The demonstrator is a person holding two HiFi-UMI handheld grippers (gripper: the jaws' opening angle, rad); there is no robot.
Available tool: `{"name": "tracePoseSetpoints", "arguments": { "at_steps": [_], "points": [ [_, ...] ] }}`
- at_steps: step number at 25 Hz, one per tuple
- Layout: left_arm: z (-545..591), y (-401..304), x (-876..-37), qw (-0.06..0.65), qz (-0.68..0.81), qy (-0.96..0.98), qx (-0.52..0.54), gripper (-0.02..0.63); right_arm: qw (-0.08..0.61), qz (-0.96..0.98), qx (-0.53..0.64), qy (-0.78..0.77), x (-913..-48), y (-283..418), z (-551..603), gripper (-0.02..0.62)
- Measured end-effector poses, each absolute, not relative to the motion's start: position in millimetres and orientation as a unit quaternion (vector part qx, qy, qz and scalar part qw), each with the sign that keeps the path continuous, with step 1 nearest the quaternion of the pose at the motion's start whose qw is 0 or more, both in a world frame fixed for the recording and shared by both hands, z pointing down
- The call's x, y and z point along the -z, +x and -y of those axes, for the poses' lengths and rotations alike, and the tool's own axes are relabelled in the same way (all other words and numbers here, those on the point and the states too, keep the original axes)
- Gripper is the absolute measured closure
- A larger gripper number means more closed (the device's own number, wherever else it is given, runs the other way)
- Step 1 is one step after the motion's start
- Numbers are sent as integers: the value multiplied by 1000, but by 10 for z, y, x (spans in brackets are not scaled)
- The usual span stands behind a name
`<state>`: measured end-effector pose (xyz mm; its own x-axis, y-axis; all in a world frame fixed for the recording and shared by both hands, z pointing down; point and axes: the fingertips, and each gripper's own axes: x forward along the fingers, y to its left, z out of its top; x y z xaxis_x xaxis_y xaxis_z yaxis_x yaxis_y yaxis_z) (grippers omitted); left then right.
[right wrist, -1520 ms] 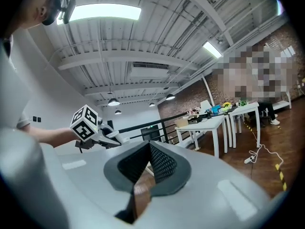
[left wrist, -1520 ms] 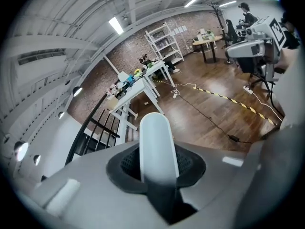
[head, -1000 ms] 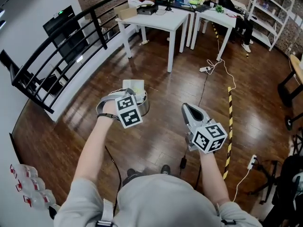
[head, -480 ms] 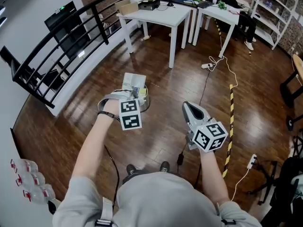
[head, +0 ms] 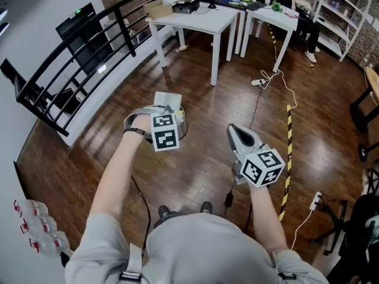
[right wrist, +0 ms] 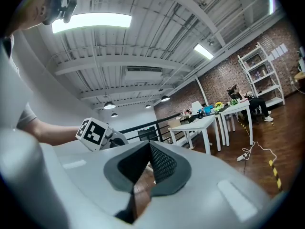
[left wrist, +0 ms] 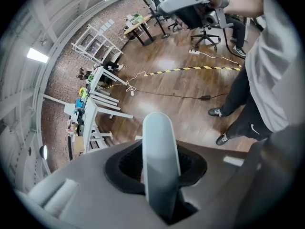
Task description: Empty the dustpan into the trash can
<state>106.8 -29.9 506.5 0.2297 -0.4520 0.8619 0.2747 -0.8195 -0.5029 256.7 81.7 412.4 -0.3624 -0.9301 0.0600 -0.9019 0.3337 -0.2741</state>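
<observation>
In the head view my left gripper (head: 165, 122) points steeply down over a small metal trash can (head: 180, 128) on the wood floor. A pale dustpan (head: 167, 101) with scraps in it shows just beyond the marker cube, at the can's far rim. In the left gripper view the dustpan's pale grey handle (left wrist: 160, 151) runs between the dark pads (left wrist: 125, 162); the jaws are opening with the handle still held. My right gripper (head: 239, 138) hovers level to the right of the can, shut and empty, its pads (right wrist: 164, 163) meeting at the tips.
White tables (head: 201, 19) stand at the back, a black railing (head: 77, 58) runs along the left. A cable with a power strip (head: 259, 83) and yellow-black floor tape (head: 289, 141) lie to the right. Bottles (head: 35, 226) sit at the lower left. The person's shoes (head: 183, 210) are close behind the can.
My left gripper has rolled, so its marker cube faces differently, and it has sunk a little toward the can. The right gripper has stayed in place.
</observation>
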Motion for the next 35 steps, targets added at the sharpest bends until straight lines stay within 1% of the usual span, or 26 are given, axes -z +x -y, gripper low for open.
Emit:
{"name": "tracePoseSetpoints", "arguments": {
  "at_steps": [8,15,21,24,29,35],
  "points": [
    [224,1435,-5108,347,31,-674,651,489,74,-800,127,-582,-4079,2767,-969,595],
    [209,1667,-5105,371,75,-642,667,489,87,-783,118,-605,-4012,2981,-1115,595],
    [189,1749,-5097,375,84,-637,668,489,94,-776,119,-613,-4028,3119,-1173,595],
    [212,1725,-5104,368,76,-645,666,489,93,-778,120,-610,-4039,3098,-1147,595],
    [355,1594,-4965,333,21,-686,646,492,87,-787,126,-598,-4067,3030,-1069,595],
    [590,1122,-4795,295,-63,-734,609,506,74,-807,129,-572,-4048,2669,-849,595]
  ]
}}
